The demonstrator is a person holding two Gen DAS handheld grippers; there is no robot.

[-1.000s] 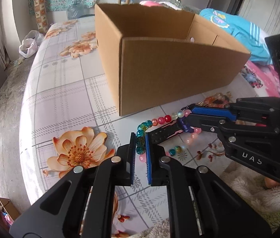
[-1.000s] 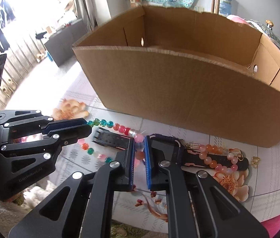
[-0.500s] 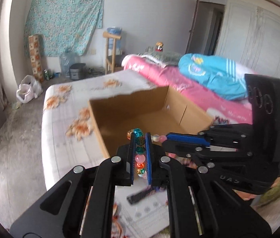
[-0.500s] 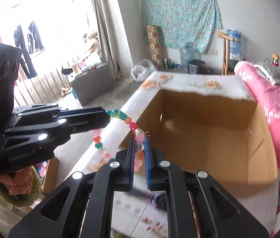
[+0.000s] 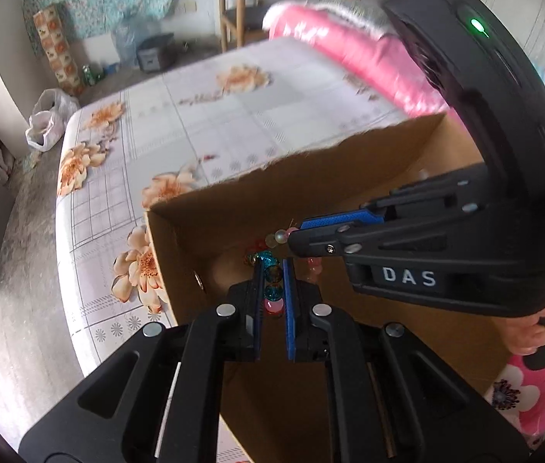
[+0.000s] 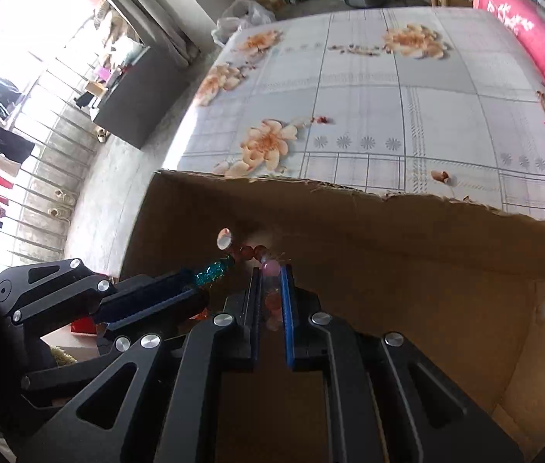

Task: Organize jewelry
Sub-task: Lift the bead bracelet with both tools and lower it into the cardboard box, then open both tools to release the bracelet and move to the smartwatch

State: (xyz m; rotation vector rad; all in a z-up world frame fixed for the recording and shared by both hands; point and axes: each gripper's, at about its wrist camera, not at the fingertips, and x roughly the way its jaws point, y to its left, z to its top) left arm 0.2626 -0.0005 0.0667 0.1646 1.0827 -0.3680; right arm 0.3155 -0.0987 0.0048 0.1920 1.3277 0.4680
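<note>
Left wrist view showed both tools, left tool [image 5: 272, 289] and right tool [image 5: 295, 237], clamped on a bead necklace [image 5: 272, 266] over the cardboard box [image 5: 407, 177]; its lower beads were blurred.

Black gripper [image 5: 272, 281] frames, blue pads, silver screws, white "DAS" lettering

1. Right tongs [image 6: 271, 289] clamp pink beads of a bead string [image 6: 249, 250] above the open cardboard box [image 6: 407, 254].
2. Left tongs [image 6: 191, 293] grip its teal beads.
3. The box sits on the floral bed [image 6: 368, 96].
</note>
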